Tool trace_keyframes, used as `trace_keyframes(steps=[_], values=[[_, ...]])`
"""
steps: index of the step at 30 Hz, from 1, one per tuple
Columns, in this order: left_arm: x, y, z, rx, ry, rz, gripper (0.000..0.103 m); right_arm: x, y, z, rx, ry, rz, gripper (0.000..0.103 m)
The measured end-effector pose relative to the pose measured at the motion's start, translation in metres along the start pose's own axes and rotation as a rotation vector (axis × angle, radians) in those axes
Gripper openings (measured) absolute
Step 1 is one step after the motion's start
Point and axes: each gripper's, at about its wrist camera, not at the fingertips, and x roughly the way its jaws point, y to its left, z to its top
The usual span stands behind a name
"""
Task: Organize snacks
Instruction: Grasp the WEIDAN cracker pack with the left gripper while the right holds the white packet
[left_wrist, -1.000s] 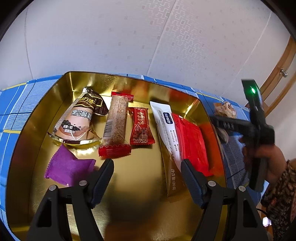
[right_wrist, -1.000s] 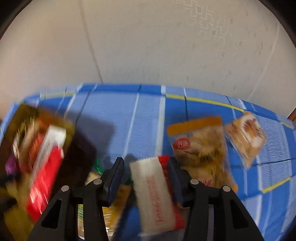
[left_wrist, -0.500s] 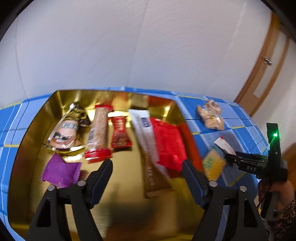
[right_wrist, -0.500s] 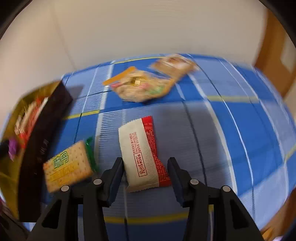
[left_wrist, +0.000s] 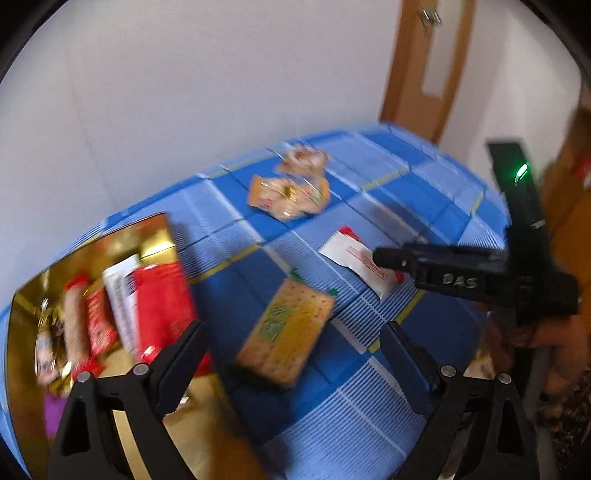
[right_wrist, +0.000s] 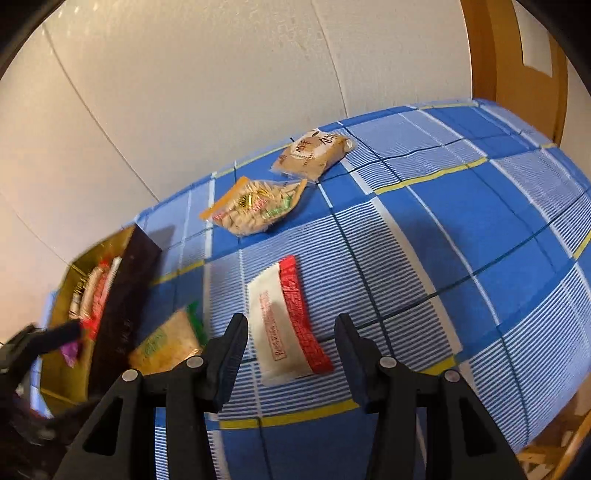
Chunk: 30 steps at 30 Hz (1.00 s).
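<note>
Foil-slick cracker packet (left_wrist: 286, 334) lies on the desk (left_wrist: 406, 177) beside the gold tin (left_wrist: 22, 332), between the left gripper (left_wrist: 291, 354) fingers, just widened and empty; right gripper (right_wrist: 291, 354) fingers, narrower, straddle the red-and-white sachet (right_wrist: 284, 321) unclamped; either pack may skid

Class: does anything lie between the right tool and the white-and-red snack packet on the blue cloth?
Nothing visible does. The right tool hangs open above the white-and-red packet; the cracker packet lies off to its side.
</note>
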Motion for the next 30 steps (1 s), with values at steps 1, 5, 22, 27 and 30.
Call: trace_keyframes(steps=[1,5,22,27,30], values=[[0.006,-0.004,0.004,0.025,0.018,0.003,0.094,-0.002,-0.002,0.000,0.008,-0.001,0.008,0.050],[0.035,-0.015,0.013,0.122,0.109,0.028,0.093,-0.001,-0.011,0.003,0.046,-0.004,0.016,0.050],[0.069,-0.020,0.003,0.118,0.219,0.118,0.059,0.000,-0.021,0.006,0.113,0.009,0.031,0.050],[0.065,-0.027,-0.004,0.037,0.226,0.070,0.054,0.003,-0.019,0.006,0.101,0.013,0.016,0.050],[0.063,-0.032,-0.009,0.002,0.227,0.052,0.069,0.008,-0.013,0.007,0.084,0.019,0.016,0.050]])
